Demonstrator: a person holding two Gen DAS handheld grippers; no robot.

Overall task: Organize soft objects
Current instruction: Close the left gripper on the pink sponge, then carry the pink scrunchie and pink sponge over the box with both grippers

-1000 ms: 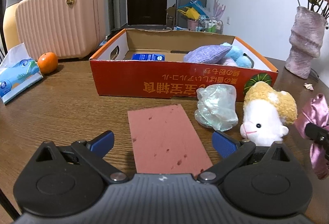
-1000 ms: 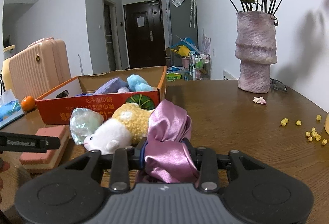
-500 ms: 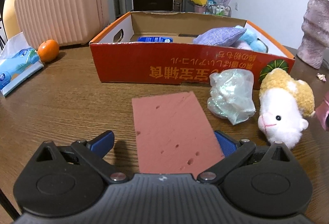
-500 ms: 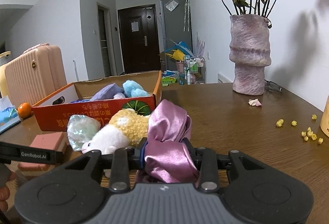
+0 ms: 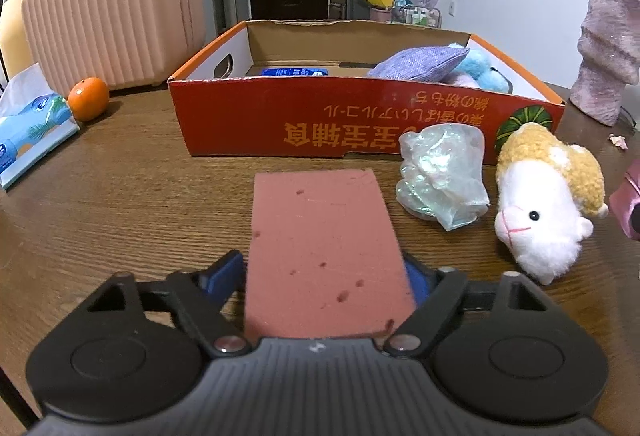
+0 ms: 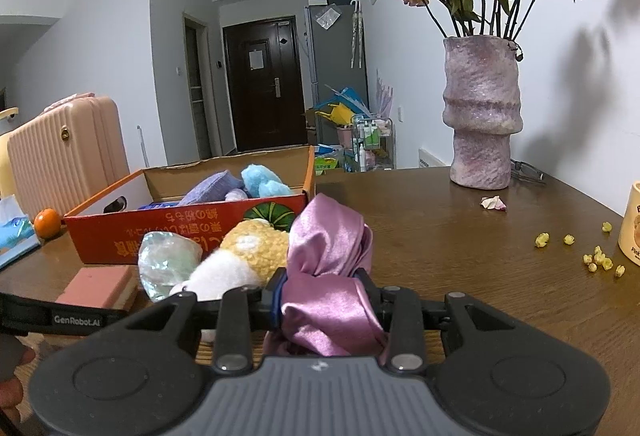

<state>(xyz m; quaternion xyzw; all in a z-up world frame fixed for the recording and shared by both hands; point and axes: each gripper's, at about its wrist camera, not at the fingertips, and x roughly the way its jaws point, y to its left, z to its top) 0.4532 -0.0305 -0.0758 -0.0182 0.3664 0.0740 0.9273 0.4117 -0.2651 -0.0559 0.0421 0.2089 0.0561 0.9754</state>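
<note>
Left tongs, jaws just closing, flank the near end of the pink sponge lying on the table before the red cardboard box; contact of the blue pads with its sides cannot be told. Right tongs are clamped on a bunched purple satin cloth, with a plush toy and crumpled plastic bag just beside, near the box front.

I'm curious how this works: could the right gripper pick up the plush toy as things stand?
Probably not yet. The right gripper is shut on a pink satin cloth, so its jaws are full. The plush toy lies just ahead on the table with nothing else between; the cloth would have to go first.
</note>
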